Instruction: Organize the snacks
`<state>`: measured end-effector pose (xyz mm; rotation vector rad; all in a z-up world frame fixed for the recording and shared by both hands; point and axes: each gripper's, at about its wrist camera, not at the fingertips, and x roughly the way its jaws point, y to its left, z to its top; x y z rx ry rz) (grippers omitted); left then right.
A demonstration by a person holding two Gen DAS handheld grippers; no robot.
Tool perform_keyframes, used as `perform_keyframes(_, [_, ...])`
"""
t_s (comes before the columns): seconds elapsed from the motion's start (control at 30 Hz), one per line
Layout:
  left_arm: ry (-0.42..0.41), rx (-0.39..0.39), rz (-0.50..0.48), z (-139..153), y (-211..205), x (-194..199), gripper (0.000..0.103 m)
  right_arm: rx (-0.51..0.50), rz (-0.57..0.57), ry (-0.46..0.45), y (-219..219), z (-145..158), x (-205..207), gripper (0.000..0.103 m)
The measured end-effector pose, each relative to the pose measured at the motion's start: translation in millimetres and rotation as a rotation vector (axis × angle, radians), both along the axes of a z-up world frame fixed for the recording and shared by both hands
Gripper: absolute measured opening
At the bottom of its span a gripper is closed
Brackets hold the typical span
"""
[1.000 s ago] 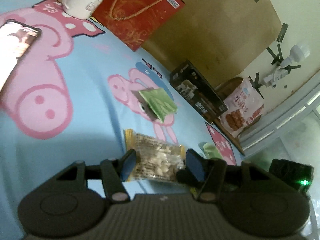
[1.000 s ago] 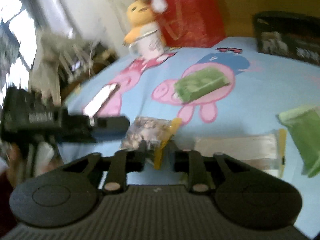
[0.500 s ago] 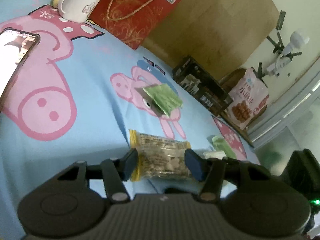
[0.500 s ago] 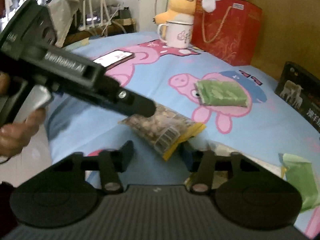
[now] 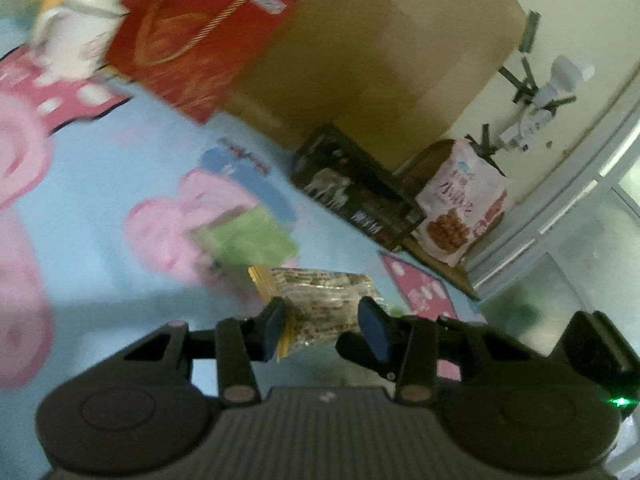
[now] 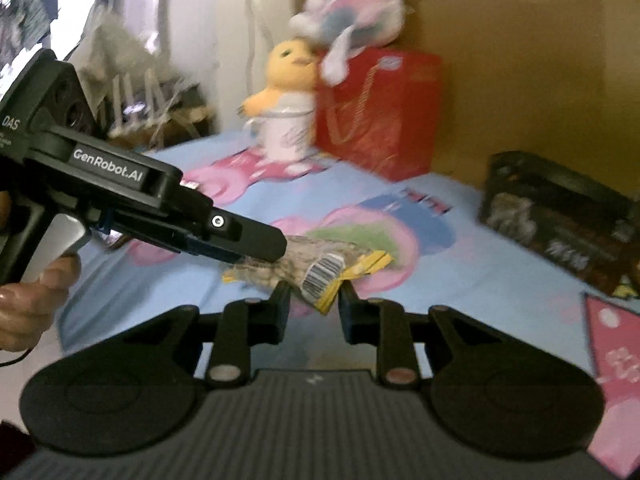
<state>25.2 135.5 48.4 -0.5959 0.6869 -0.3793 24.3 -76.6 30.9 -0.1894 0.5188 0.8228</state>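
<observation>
A clear packet of nuts [image 5: 320, 300] with yellow ends hangs just above the blue cartoon bedsheet [image 5: 100, 200]. My left gripper [image 5: 324, 330] is closing, and its pads press the packet's sides. In the right wrist view the left gripper [image 6: 264, 248] comes in from the left, held by a person's hand [image 6: 32, 304], with the nut packet [image 6: 320, 268] at its tip. My right gripper [image 6: 314, 304] is closing too. The packet's barcode end sits between its fingers, and I see no firm pinch. A green snack packet [image 5: 256, 236] lies on the sheet beyond.
A black box [image 5: 352, 196] and a pink snack bag [image 5: 460, 212] stand at the far side by a brown board. A red gift bag [image 6: 380, 112], a white mug [image 6: 286, 136] and a yellow plush chick [image 6: 288, 72] crowd the back corner.
The nut packet has left the sheet and come up with my left gripper, whose jaws narrowed onto it. My right gripper rolled, and its jaws drew in around the packet's barcode end.
</observation>
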Motion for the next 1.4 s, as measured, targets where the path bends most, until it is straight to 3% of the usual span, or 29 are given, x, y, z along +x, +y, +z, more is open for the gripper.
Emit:
perform_keyframes(0.2, [-0.048,0.057,-0.091,26.9,-43.2,79.0,0.040,0.035,-0.126,-0.067,-34.7,15.9,45.1,0.029])
perform_keyframes(0.4, [-0.072,0.095,-0.145,46.1,-87.9,183.0,0.041,0.091,-0.260,-0.088,-72.9,32.4,121.6,0.029])
perform_keyframes(0.53, [-0.068,0.115,-0.148,45.9,-108.0,242.5,0.042,0.118,-0.331,-0.069,-86.6,31.4,171.7,0.029])
perform_keyframes(0.73, [-0.051,0.190,-0.159,30.1,-137.3,284.5,0.049,0.061,-0.426,-0.074,-89.5,16.2,208.1,0.034])
perform_keyframes(0.83, [-0.057,0.234,-0.139,22.7,-145.9,287.7,0.051,0.031,-0.488,-0.107,-93.8,10.8,208.9,0.050])
perform_keyframes(1.03, [-0.071,0.265,-0.136,26.0,-140.1,257.0,0.051,0.123,-0.535,-0.086,-129.1,17.2,182.2,0.050])
perform_keyframes(1.1, [-0.119,0.298,-0.140,34.0,-137.8,232.0,0.053,0.142,-0.519,-0.072,-135.1,20.0,166.1,0.050])
perform_keyframes(1.23, [-0.121,0.298,-0.184,35.8,-129.4,183.8,0.053,0.192,-0.452,0.000,-144.7,15.0,124.5,0.054])
perform_keyframes(1.4, [-0.035,0.257,-0.279,9.2,-125.2,137.5,0.054,0.184,-0.380,0.112,-150.5,-12.6,61.1,0.057])
